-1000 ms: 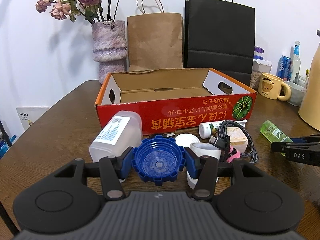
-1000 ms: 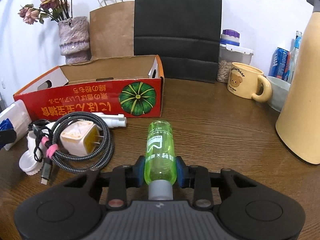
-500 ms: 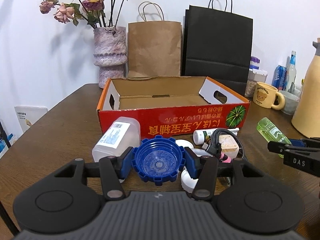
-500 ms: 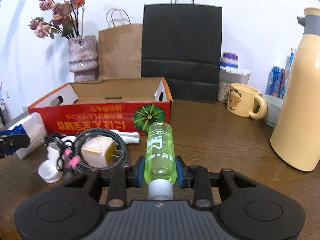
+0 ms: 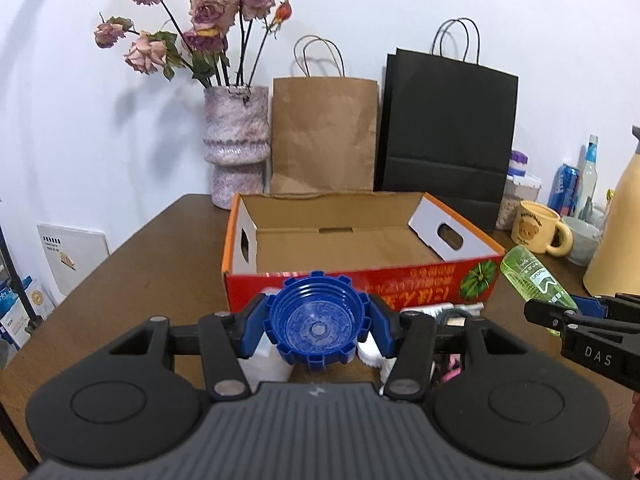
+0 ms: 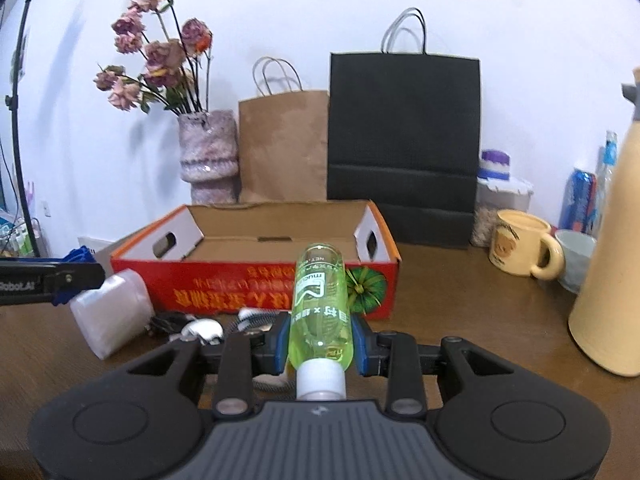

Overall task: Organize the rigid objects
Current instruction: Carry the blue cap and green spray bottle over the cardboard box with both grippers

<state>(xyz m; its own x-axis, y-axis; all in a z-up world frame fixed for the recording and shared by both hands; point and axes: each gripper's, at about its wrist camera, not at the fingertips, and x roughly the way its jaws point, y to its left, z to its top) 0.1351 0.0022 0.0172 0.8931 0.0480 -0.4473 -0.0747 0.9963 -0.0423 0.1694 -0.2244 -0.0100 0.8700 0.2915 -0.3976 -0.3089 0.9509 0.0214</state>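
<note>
Blue pads of my left gripper [image 5: 316, 322] clamp the cap [image 5: 316, 322] by its ribbed rim at lower centre, hollow side facing the camera, so I judge it ready to drop into the box [image 5: 440, 276] lying open just above it. Right gripper [image 5: 560, 308] shows at the right edge.

Green bottle [image 6: 320, 304] sits pinched in my right gripper [image 6: 320, 340] at centre, white cap toward the camera, base aimed at the box [image 6: 256, 284] for a straight feed in.
</note>
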